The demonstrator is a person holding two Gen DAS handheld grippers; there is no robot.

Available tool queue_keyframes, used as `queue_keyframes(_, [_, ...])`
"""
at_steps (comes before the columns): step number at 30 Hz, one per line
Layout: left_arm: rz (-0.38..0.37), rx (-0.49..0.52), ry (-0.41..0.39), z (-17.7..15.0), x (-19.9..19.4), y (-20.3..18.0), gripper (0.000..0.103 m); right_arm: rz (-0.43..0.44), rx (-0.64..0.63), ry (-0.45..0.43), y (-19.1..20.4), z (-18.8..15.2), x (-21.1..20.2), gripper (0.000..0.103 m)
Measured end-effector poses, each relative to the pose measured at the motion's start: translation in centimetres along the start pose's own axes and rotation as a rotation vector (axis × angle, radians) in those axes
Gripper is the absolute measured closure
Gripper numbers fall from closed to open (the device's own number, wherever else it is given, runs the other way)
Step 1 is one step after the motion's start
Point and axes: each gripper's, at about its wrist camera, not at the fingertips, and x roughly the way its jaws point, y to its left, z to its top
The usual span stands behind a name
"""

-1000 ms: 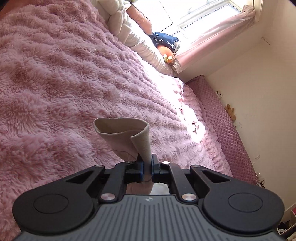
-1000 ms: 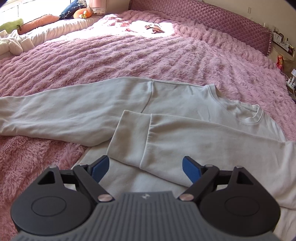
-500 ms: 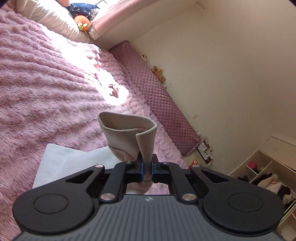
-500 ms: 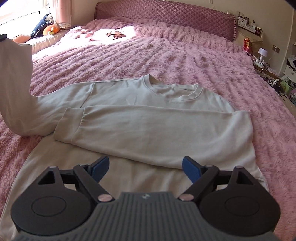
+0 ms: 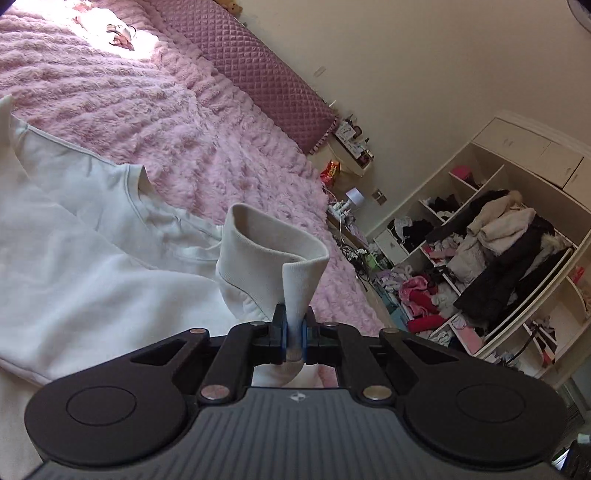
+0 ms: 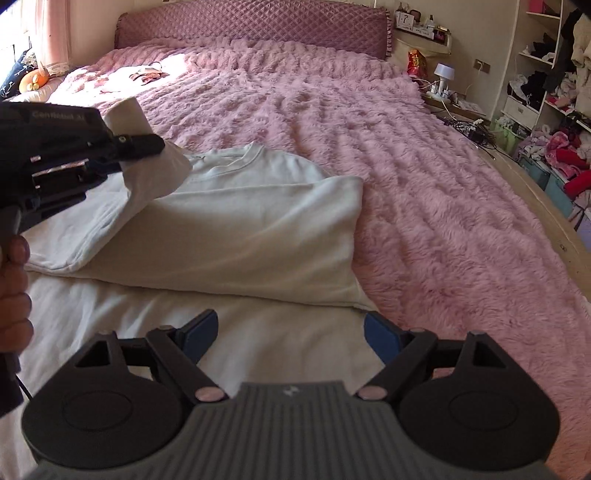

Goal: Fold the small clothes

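A white sweatshirt (image 6: 236,229) lies on the pink fuzzy bedspread (image 6: 424,192), one sleeve folded across its chest. My left gripper (image 5: 294,332) is shut on the ribbed cuff (image 5: 273,258) of the other sleeve and holds it raised above the sweatshirt's body (image 5: 74,266). In the right wrist view the left gripper (image 6: 144,144) comes in from the left with the cuff (image 6: 127,116) above the neckline (image 6: 240,164). My right gripper (image 6: 290,332) is open and empty, low over the sweatshirt's lower part.
A quilted purple headboard (image 6: 258,26) runs along the far side of the bed. Open shelves stuffed with clothes (image 5: 498,258) stand to the right. A bedside shelf with a small lamp (image 6: 443,72) is at the bed's far right corner.
My left gripper has carried the sleeve cuff from out at the left over the sweatshirt's body. My right gripper has stayed open and its view has swung toward the headboard.
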Motion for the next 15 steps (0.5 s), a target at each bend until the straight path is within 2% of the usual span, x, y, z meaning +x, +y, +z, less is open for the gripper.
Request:
queue_keyframes(3, [0.019, 0.052, 0.103, -2.7, 2.8, -0.2, 0.096, -0.013, 0.04, 0.016, -1.7, -0.5, 0.3, 0.021])
queue_keyframes(5, [0.051, 0.116, 0.192, -4.7, 4.0, -1.3, 0.087, -0.027, 0.056, 0.021, -2.2, -0.7, 0.8, 0.021])
queue_keyframes(7, [0.055, 0.163, 0.268, -5.7, 4.3, -2.2, 0.071, -0.051, 0.076, 0.013, -2.6, -0.8, 1.1, 0.021])
queue_keyframes(11, [0.01, 0.232, 0.25, -5.1, 0.9, -3.6, 0.069, -0.077, 0.174, -0.043, -3.7, -0.1, 1.3, 0.021])
queue_keyframes(15, [0.018, 0.28, 0.173, -2.6, -5.7, -2.7, 0.057, 0.005, 0.267, -0.08, -4.6, 1.5, 2.8, 0.022])
